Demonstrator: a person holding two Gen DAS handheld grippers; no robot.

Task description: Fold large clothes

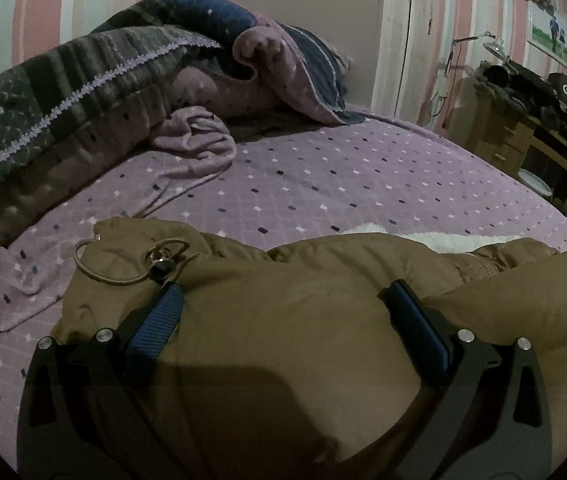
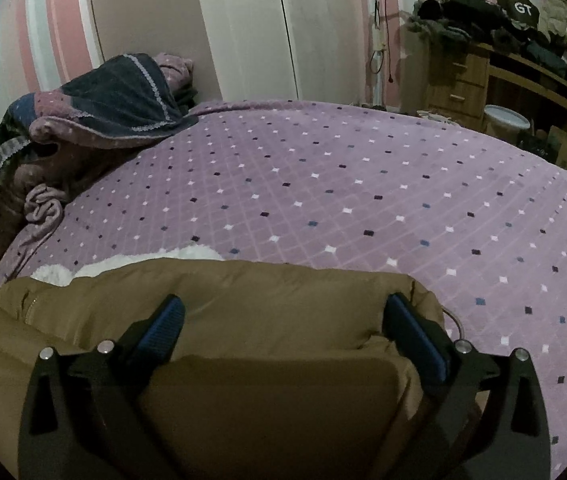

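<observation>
A brown padded jacket (image 1: 283, 352) lies on the purple bedspread (image 1: 323, 184) at the near edge of both views. Its white fleece lining (image 1: 411, 240) shows at the far edge, and an elastic drawstring loop with a metal toggle (image 1: 159, 268) lies at its left corner. My left gripper (image 1: 283, 292) hovers over the jacket with its blue-padded fingers (image 1: 155, 332) spread wide, the left fingertip just below the toggle. In the right wrist view the jacket (image 2: 243, 400) has a folded layer bulging between the fingers of my right gripper (image 2: 285, 304), which is open wide; no pad presses the fabric.
A heap of dark blue and purple quilts (image 1: 83, 80) lies along the bed's left side against the striped wall. Past the far right corner stands a wooden desk (image 2: 463, 80) piled with dark clothes, a lamp and a white basin (image 2: 507, 118). White wardrobe doors (image 2: 263, 40) are behind the bed.
</observation>
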